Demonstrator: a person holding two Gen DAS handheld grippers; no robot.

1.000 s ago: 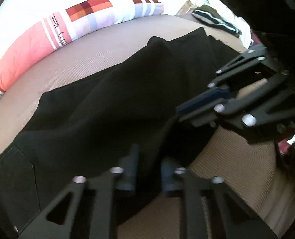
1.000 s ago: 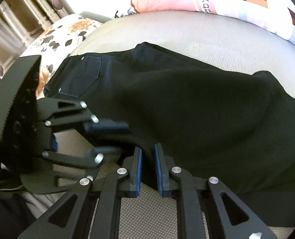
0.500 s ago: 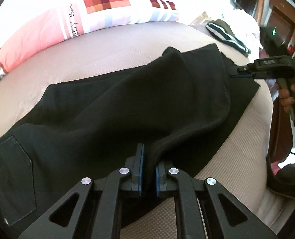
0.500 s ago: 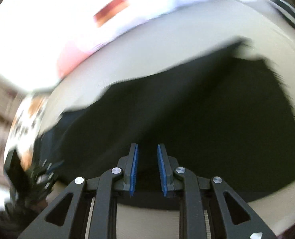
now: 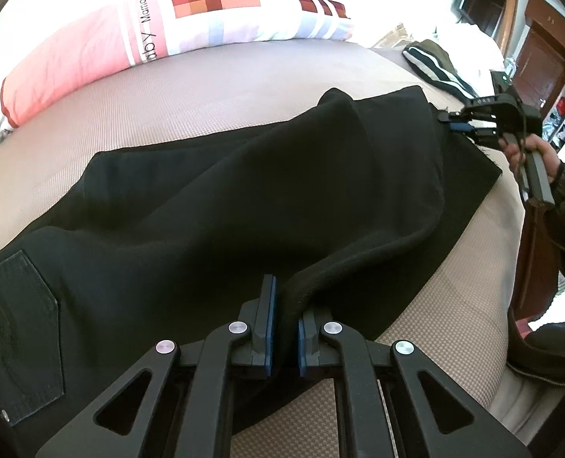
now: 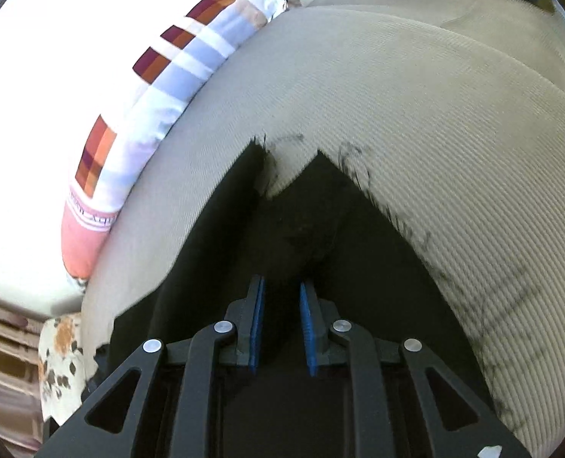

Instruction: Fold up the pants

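Black pants lie lengthwise across the beige bed, back pocket at lower left. My left gripper is shut on a raised fold of the near edge, at mid-leg. My right gripper is at the far right, at the leg hems, held by a person's hand. In the right wrist view the two frayed hem ends of the pants point away from me. My right gripper has its jaws closing, with a ridge of black cloth filling the gap between the blue pads.
A long pink, white and checked pillow runs along the bed's far side. A dark striped garment lies beyond the hems. The bed's right edge drops off by the person's sleeve. A floral cushion sits at the waistband end.
My right gripper has left its place beside the left one, swept along the pants to the hem end and rolled over. The left gripper has stayed shut on the fold.
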